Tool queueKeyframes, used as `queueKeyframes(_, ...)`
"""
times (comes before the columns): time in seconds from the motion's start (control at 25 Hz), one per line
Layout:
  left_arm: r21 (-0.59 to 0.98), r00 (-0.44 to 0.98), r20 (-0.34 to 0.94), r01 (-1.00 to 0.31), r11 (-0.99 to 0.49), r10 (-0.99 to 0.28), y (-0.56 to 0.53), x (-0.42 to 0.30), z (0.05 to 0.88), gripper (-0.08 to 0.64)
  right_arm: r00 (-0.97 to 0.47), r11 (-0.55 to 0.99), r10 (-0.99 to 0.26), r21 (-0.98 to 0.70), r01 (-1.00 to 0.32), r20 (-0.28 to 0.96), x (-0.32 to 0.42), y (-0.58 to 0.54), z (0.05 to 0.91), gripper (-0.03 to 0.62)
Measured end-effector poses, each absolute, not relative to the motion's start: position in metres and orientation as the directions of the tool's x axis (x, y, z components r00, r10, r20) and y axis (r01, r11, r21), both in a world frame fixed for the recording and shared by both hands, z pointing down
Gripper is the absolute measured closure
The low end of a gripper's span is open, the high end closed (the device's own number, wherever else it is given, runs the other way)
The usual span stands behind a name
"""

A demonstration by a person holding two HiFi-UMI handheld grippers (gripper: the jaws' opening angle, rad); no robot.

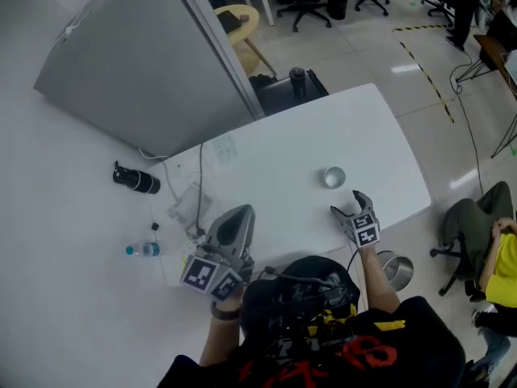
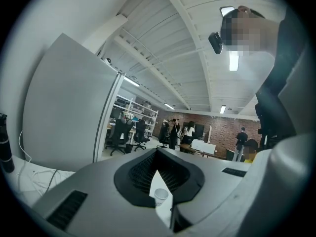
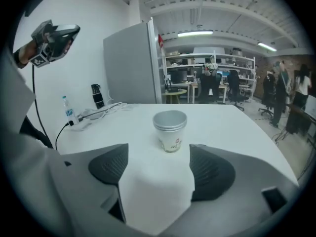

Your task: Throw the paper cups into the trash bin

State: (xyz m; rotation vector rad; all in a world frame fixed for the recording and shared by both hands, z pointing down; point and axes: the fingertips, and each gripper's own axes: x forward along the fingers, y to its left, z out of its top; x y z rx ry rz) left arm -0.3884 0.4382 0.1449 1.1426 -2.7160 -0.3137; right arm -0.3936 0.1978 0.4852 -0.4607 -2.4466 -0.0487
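Head view.
- Rounded white table [image 1: 266, 160]. Near its right end stands a nested stack of white paper cups [image 1: 334, 177], upright.
- Right gripper [image 1: 346, 204]: just short of the cups, not touching them.
- Left gripper [image 1: 236, 217]: well apart from the cups, over the table's near edge.
- Round silver trash bin [image 1: 398, 270]: on the floor beyond the table's right edge.

Left gripper view.
- Left gripper [image 2: 159, 164]: jaws pressed together, nothing in them. The cups [image 2: 161, 195] show small and far beyond.

Right gripper view.
- Right gripper [image 3: 158, 164]: jaws spread wide, empty. The cups [image 3: 170, 130] stand ahead of the gap, roughly centred.

Hazards, judged.
- An off-centre approach could tip the light stack.
- A hard squeeze could crush it.
- A grip on the outer cup alone may let the stack separate.
- The bin sits low and to the side, so an early release could miss it.
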Motion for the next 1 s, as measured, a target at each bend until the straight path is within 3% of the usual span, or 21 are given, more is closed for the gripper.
queueKeyframes(0.48,0.267,-0.720,0.088,-0.649,0.712,-0.689,0.449,-0.385,0.141,0.558,-0.701,0.948,0.268,-0.052,0.313,0.661,-0.463,0.198,0.530,0.193)
queueKeyframes(0.52,0.270,-0.723,0.091,-0.644,0.716,-0.685,0.451,-0.384,0.142,0.558,-0.700,0.946,0.270,-0.045,0.322,0.661,-0.466,0.199,0.528,0.204)
queueKeyframes(0.56,0.274,-0.724,0.093,-0.642,0.717,-0.684,0.452,-0.384,0.143,0.558,-0.696,0.940,0.274,-0.033,0.339,0.664,-0.468,0.202,0.526,0.267)
queueKeyframes(1.0,0.301,-0.677,0.077,-0.684,0.665,-0.732,0.437,-0.387,0.144,0.558,-0.726,0.841,0.391,0.101,0.531,0.566,-0.446,0.254,0.437,0.282)
